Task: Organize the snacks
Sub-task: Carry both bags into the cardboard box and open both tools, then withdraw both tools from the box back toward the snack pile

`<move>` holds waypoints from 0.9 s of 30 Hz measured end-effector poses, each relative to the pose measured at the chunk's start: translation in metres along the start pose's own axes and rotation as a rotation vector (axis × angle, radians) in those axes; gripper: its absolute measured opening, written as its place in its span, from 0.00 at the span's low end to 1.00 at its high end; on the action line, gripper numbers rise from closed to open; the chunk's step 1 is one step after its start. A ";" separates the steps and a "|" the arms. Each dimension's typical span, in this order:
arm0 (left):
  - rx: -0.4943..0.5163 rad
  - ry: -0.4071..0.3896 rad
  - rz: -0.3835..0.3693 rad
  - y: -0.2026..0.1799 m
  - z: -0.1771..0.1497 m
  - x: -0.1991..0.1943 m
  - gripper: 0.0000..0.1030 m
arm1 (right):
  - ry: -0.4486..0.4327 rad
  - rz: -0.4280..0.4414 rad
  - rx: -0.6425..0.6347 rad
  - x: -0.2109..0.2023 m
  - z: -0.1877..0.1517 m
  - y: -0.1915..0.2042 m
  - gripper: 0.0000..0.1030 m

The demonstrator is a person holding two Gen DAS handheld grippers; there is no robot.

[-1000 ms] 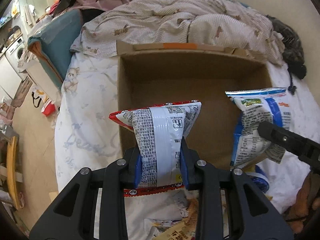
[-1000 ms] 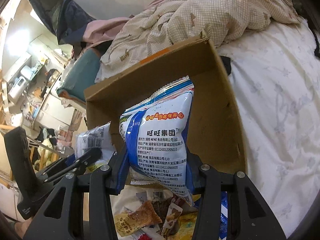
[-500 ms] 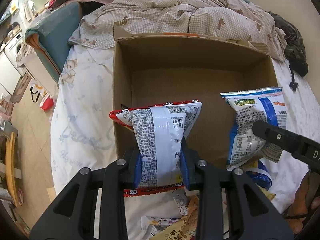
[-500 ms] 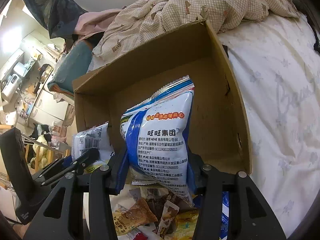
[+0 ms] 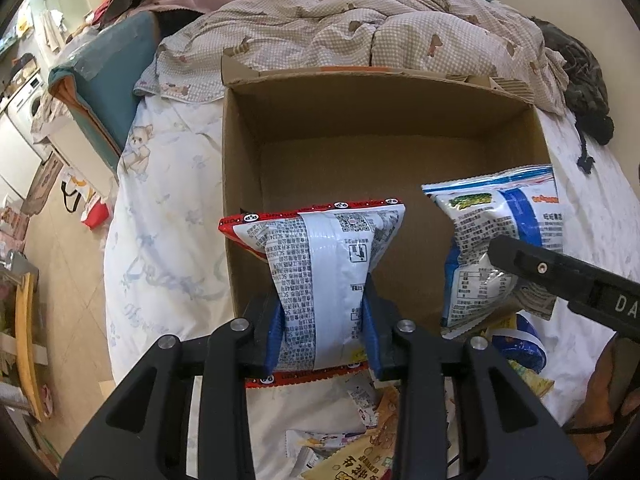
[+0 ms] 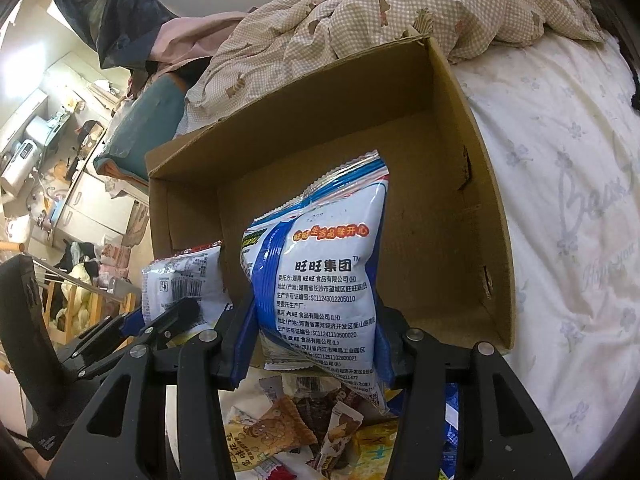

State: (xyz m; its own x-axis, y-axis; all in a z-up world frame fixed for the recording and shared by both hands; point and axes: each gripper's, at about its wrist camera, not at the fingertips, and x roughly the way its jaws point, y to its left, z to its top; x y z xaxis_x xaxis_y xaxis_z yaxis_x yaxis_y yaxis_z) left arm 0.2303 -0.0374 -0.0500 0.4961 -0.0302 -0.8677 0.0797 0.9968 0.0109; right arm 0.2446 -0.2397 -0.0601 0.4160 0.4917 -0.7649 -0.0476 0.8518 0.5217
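My left gripper (image 5: 322, 340) is shut on a red-edged white snack bag (image 5: 320, 264) and holds it over the near left rim of an open cardboard box (image 5: 240, 184). My right gripper (image 6: 316, 348) is shut on a blue-and-white snack bag (image 6: 324, 280) and holds it over the box's near edge (image 6: 492, 240). The blue bag also shows at the right of the left wrist view (image 5: 492, 248), and the red-edged bag at the left of the right wrist view (image 6: 180, 280). The box floor looks bare.
The box stands on a bed with a white printed sheet (image 5: 168, 216). A checked quilt (image 5: 360, 28) is heaped behind the box. Several loose snack packets (image 6: 288, 432) lie on the sheet below both grippers. The bed's left edge drops to the floor (image 5: 60, 264).
Both grippers have moved forward and up with their bags, so more of the box's inside shows. Both grips are unchanged.
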 end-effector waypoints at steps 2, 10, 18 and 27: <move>-0.002 -0.007 0.000 0.000 0.000 -0.002 0.38 | 0.004 0.006 0.003 0.001 0.000 0.000 0.51; -0.019 -0.038 0.029 0.005 0.003 -0.008 0.65 | -0.016 -0.019 -0.006 -0.001 0.001 0.002 0.60; -0.077 -0.079 0.027 0.017 0.006 -0.021 0.80 | -0.074 -0.055 -0.008 -0.013 0.005 -0.001 0.82; -0.109 -0.141 0.000 0.027 -0.003 -0.050 0.80 | -0.088 -0.008 0.018 -0.034 0.000 -0.001 0.82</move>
State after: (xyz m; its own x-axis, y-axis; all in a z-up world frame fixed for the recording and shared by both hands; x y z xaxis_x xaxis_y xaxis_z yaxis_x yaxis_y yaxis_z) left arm 0.2049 -0.0085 -0.0082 0.6129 -0.0325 -0.7895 -0.0105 0.9987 -0.0493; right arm 0.2308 -0.2576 -0.0346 0.4950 0.4661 -0.7333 -0.0278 0.8520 0.5228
